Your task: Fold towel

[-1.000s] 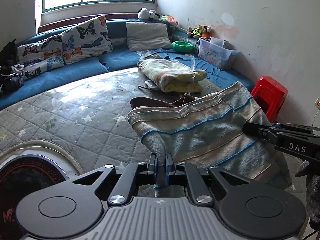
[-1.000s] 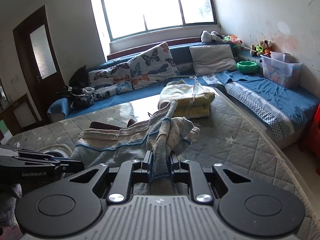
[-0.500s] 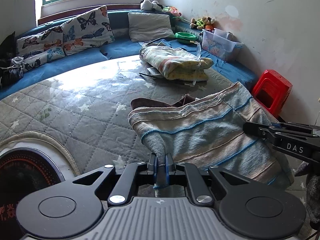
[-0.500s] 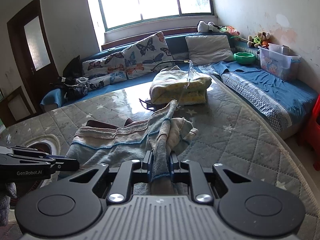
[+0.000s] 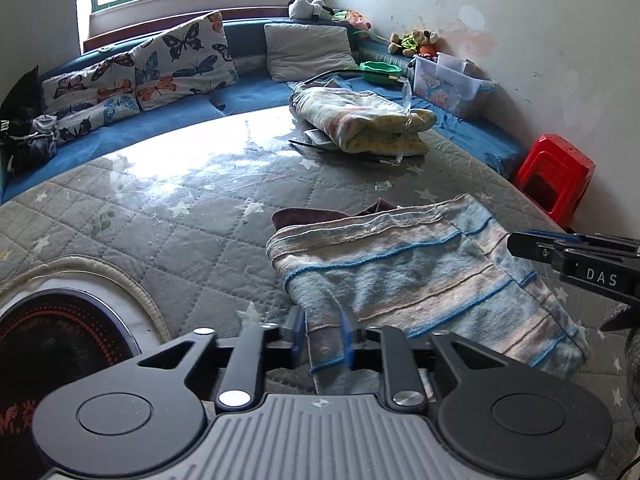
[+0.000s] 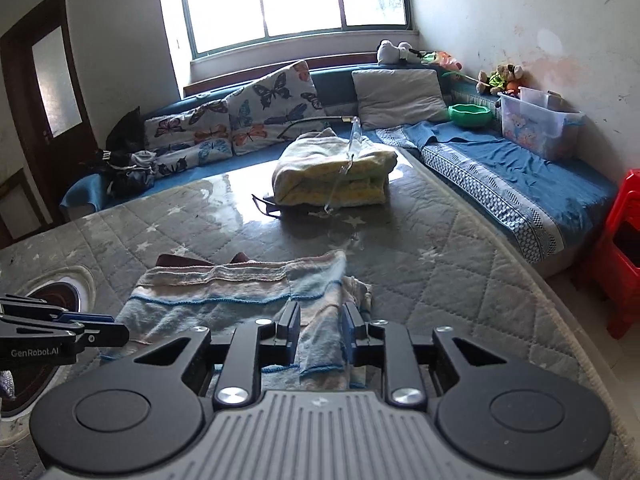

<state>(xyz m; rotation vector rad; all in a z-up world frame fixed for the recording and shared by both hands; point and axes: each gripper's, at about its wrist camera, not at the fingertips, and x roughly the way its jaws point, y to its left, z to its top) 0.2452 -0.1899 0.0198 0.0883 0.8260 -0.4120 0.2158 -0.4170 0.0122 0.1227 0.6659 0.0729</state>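
Towel (image 5: 416, 276) flat on mattress (image 5: 160, 232); near corners between parted jaws of left gripper (image 5: 322, 338), right gripper (image 6: 320, 334), unclamped

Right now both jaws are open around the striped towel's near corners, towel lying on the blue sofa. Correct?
Not quite. The towel lies on the grey quilted mattress, not the sofa, which runs behind and beside it. Both wrist views show this. The rest holds: the left gripper and right gripper have open jaws around its near corners.

towel (image 5: 420, 276): rough terry cloth | mattress (image 5: 168, 216): quilted fabric, glossy film, probably plastic | stool (image 5: 556, 176): shiny plastic
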